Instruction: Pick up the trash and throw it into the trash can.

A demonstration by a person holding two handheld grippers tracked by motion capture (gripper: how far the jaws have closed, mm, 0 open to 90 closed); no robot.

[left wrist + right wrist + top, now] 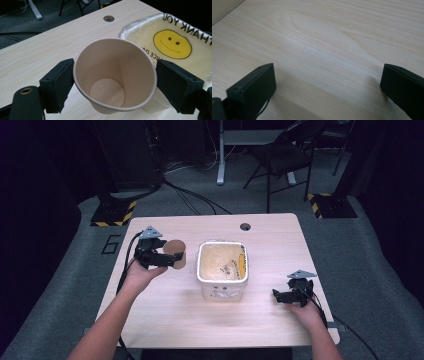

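Note:
A brown paper cup [175, 253] is held off the table left of the bin, tipped with its mouth toward the camera in the left gripper view. My left gripper [115, 80] is shut on the paper cup [113, 75], one black pad pressing each side of its rim. The cup is empty inside. A square white bin [222, 269] lined with a plastic bag stands mid-table; the bag [172, 43] shows a yellow smiley face and black lettering. My right gripper [276, 294] rests low at the table's right, open, its jaws wide over bare wood [327, 82].
The light wooden table [165, 315] has a round cable hole [245, 226] near its far edge. Beyond the table are a black folding chair [285, 155], a desk leg and floor cables. Yellow-black striped stand bases sit at both far corners.

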